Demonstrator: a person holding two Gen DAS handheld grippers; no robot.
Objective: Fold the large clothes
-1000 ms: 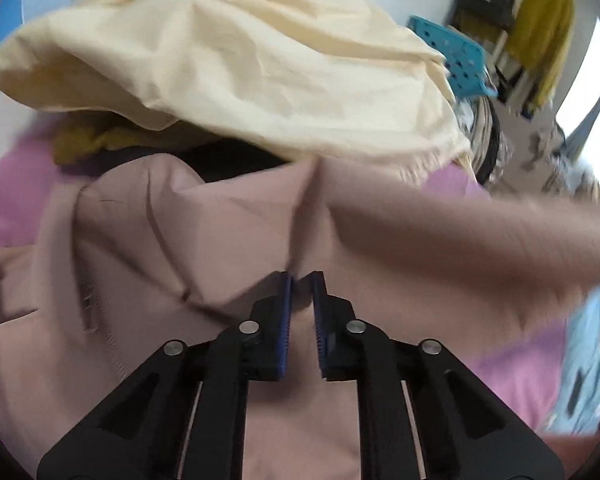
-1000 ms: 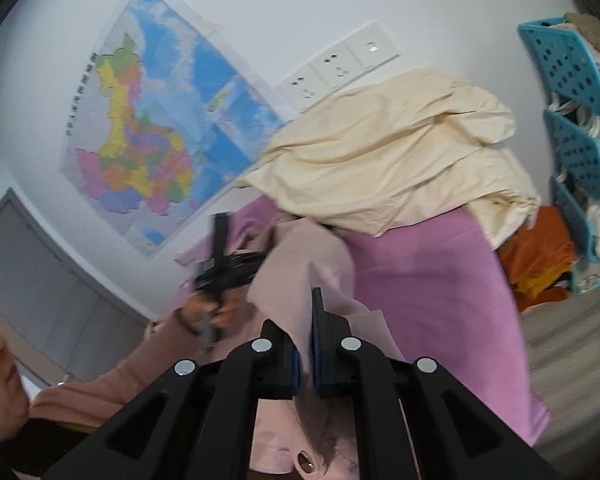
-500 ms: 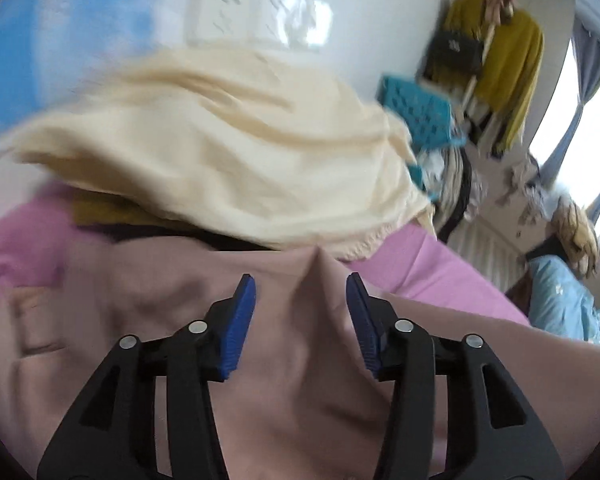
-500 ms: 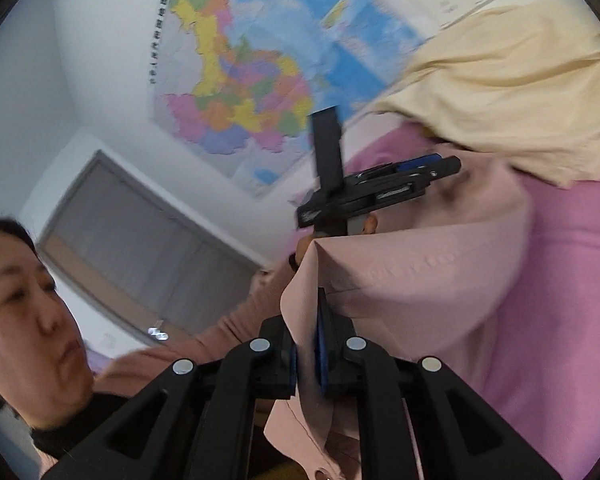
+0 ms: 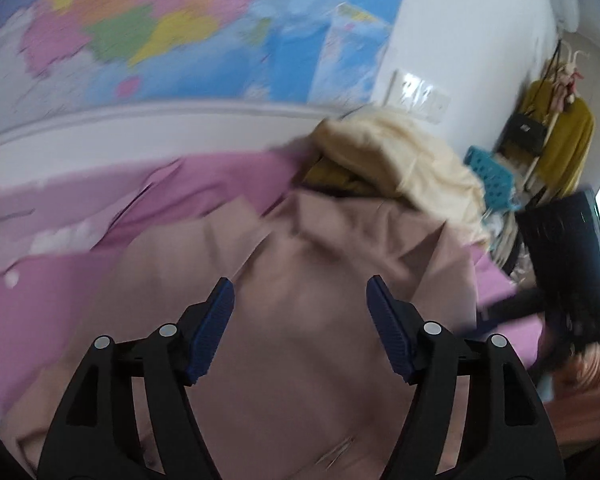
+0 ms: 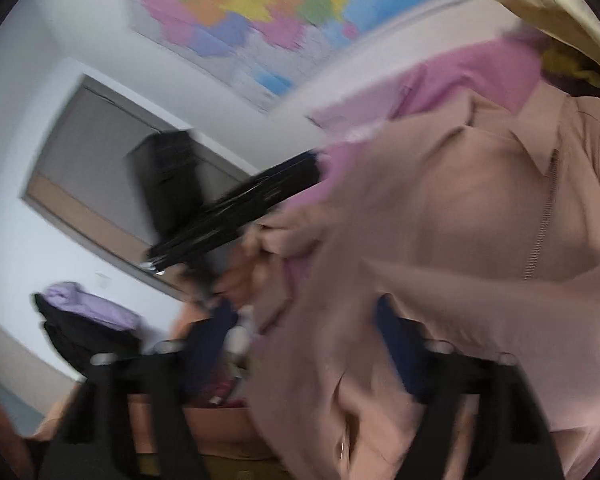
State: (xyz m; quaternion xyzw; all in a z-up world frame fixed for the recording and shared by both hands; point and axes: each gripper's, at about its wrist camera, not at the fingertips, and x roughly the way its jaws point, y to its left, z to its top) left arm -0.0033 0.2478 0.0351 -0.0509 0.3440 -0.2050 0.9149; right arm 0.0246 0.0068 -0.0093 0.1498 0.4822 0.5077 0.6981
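A dusty-pink zip jacket (image 5: 320, 280) lies spread on the pink bedsheet (image 5: 52, 280). My left gripper (image 5: 300, 328) is open above it, holding nothing. In the right wrist view the jacket (image 6: 460, 220) fills the right half, its zipper running down. My right gripper (image 6: 300, 344) is open, with jacket cloth draped loosely between the blurred fingers (image 6: 396, 340). The left gripper also shows there as a black blur (image 6: 236, 204), and the right gripper shows in the left wrist view (image 5: 564, 260).
A cream garment pile (image 5: 400, 160) over mustard clothes sits at the bed's far end. A colourful wall map (image 5: 160, 28) hangs behind. Blue baskets (image 5: 492, 176) and hung yellow clothes (image 5: 568, 136) stand at the right. A door (image 6: 112, 184) is at the left.
Both grippers have opened and let go of the jacket, the left first. The jacket has dropped onto the bed. Both grippers have swung away, with strong motion blur.
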